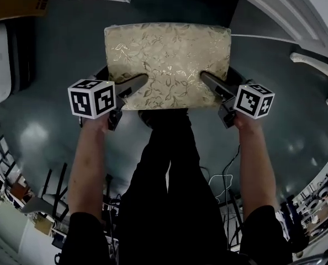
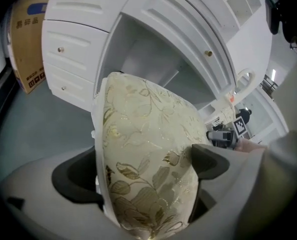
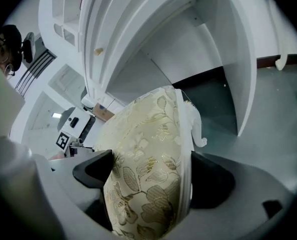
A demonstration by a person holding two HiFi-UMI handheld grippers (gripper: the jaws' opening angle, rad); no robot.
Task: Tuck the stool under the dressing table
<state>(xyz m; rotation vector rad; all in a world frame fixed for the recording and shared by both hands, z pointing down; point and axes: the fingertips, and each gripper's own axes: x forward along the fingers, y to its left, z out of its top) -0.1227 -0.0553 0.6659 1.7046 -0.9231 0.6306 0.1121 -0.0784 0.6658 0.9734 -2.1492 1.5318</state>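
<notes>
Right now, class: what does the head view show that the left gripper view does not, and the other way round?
Only the head view shows the person's legs and the whole seat of the stool from above. Only the left gripper view shows the drawer knobs and the white back panel inside the opening of the dressing table. Both show the stool gripped by the left gripper, the right gripper at its other side, and the grey floor.

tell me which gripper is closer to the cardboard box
Left. The left gripper, shut on the left edge of the stool, is on the same side as the cardboard box; the right gripper holds the opposite edge, farther from it.
</notes>
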